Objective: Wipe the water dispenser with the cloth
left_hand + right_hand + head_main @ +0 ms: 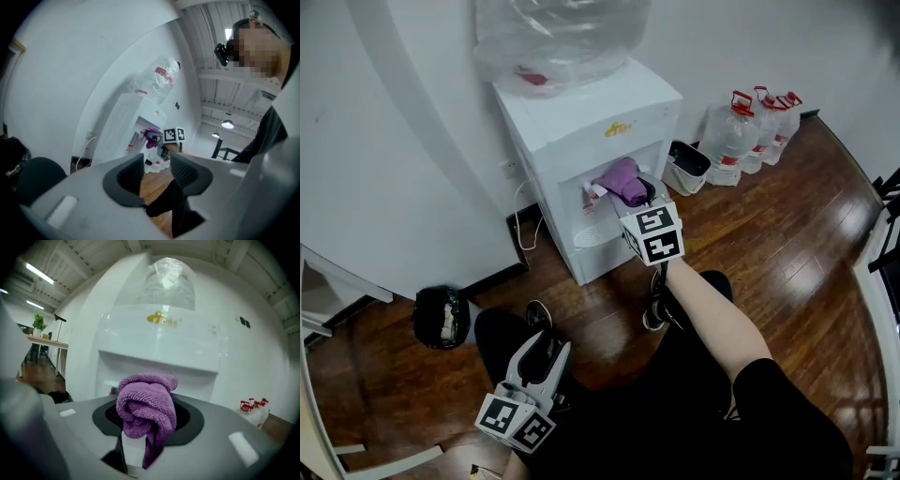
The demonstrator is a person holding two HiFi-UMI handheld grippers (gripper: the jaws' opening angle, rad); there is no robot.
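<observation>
Head view, right tongs [637,193] clamping cloth [622,180], beside dispenser [581,112] alcove (contact unclear)

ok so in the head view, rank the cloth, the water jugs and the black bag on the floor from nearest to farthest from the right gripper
1. cloth: held in the right gripper, at the front of the dispenser.
2. water jugs: on the floor to the right of the dispenser, by the wall.
3. black bag: on the floor far off to the left, near the wall.

Head view steeply overhead, both gripper views toward water dispenser [581,122].
</observation>
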